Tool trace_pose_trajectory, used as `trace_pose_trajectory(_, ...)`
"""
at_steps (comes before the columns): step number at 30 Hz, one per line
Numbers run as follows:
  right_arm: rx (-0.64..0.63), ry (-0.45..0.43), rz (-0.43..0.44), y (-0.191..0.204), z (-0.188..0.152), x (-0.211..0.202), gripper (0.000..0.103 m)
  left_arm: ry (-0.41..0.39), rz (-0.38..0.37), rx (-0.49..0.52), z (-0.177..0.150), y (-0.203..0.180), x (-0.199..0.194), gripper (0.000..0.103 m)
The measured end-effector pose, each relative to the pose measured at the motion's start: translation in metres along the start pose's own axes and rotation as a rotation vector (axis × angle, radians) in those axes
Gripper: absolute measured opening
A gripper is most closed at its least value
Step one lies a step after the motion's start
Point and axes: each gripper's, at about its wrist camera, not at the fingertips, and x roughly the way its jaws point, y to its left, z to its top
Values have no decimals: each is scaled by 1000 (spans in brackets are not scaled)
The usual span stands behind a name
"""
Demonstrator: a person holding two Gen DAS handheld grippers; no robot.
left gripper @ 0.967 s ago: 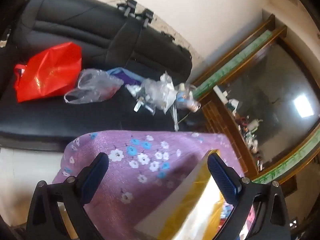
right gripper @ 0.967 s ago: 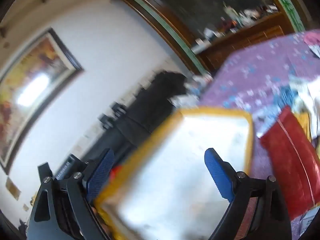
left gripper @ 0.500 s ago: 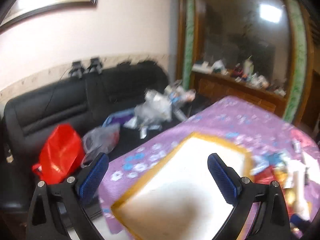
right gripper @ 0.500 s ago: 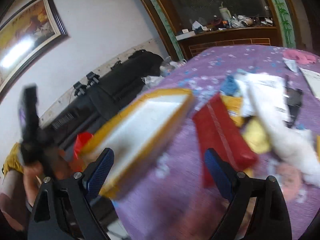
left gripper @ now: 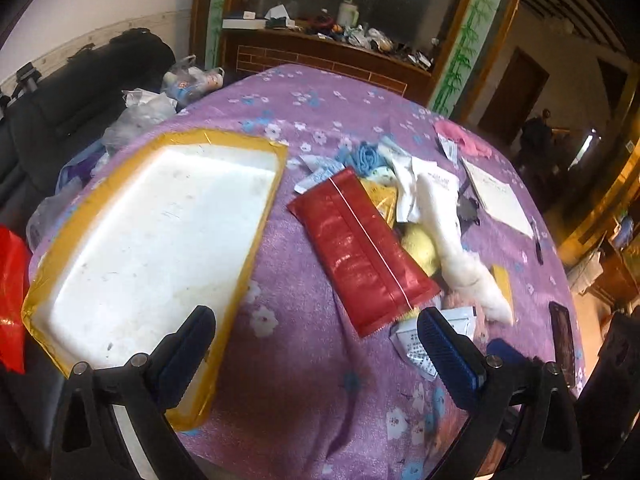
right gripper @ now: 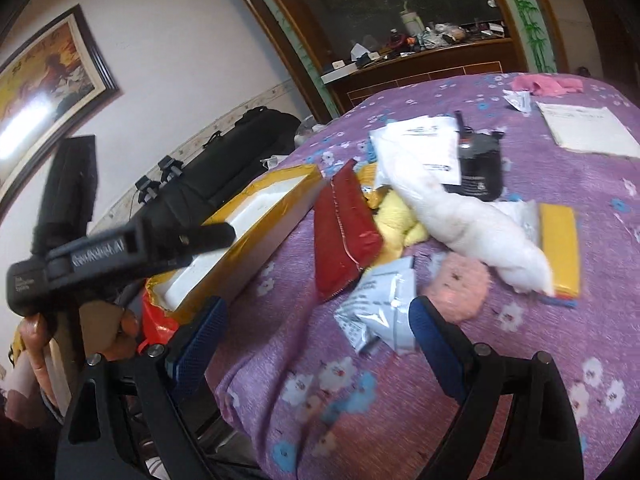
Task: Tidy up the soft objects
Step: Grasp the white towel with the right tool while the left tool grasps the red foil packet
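Note:
A white foam tray with yellow tape edges (left gripper: 160, 236) (right gripper: 256, 216) lies at the left of the purple flowered tablecloth (left gripper: 304, 392). To its right lies a pile: a red tissue pack (left gripper: 356, 248) (right gripper: 344, 232), a long white soft piece (left gripper: 460, 256) (right gripper: 464, 216), a yellow soft thing (left gripper: 420, 244) (right gripper: 396, 216), a blue knit piece (left gripper: 364, 156) and a pink fluffy pad (right gripper: 460, 280). My left gripper (left gripper: 316, 340) is open and empty above the near table edge. My right gripper (right gripper: 316, 332) is open and empty, and the left tool's body (right gripper: 100, 256) shows in its view.
A pink cloth (left gripper: 464, 140) (right gripper: 548, 82), papers (left gripper: 500, 196), a black bottle (right gripper: 480, 164), a yellow flat pack (right gripper: 560, 248) and foil sachets (right gripper: 376, 312) lie on the table. A black sofa (left gripper: 80, 92) with plastic bags stands at the left. A cluttered wooden cabinet (left gripper: 328, 48) stands behind.
Both grippers swung from looking at the sofa and wall to looking over the table. The yellow-edged tray, earlier tilted up close between the fingers, now lies flat on the cloth.

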Motion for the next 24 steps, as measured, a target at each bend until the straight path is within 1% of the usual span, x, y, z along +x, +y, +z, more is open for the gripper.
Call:
trace_pose_trajectory(2,3,12,-1,-3,7,-7,92,34,-3,-26,0,1,-2,102)
trace_pose_trajectory(4,-1,18,-23,-5,16,-11,92,63,-18,-42,2,2,2,102)
trace_pose_trajectory(6,-2,22,-54,-10,27,-12,92,85,-5,-39,8,2,17,102)
trace_pose_trajectory(8,7,41,-93,-18,42,-11,92,93,-8,-36,16,-4,23,102)
trace_pose_trajectory(11,23,68,-137,-31,64,-5,92,101,8,-21,29,-13,37,102)
trace_pose_trajectory(13,30,80,-149,-44,76,3,92,118,22,-11,40,-20,49,102)
trace_pose_trajectory(15,60,109,-144,-63,86,17,91,143,14,-4,47,-26,64,102)
trace_pose_trajectory(17,82,131,-145,-77,86,30,90,156,-8,1,54,-30,80,102)
trace_pose_trajectory(18,96,153,-152,-81,85,35,86,174,-4,0,57,-32,89,102)
trace_pose_trajectory(19,107,156,-166,-87,81,41,84,189,-1,-9,60,-32,96,102)
trace_pose_trajectory(20,121,165,-172,-93,78,45,84,203,-1,-23,62,-32,105,102)
trace_pose_trajectory(21,138,188,-170,-96,76,48,81,225,1,-41,64,-31,113,102)
trace_pose_trajectory(22,155,213,-167,-100,73,53,76,243,-6,-62,64,-29,119,102)
trace_pose_trajectory(23,144,235,-177,-99,71,55,75,266,-18,-85,64,-28,128,102)
trace_pose_trajectory(24,122,246,-191,-96,70,55,75,275,-11,-88,63,-30,132,102)
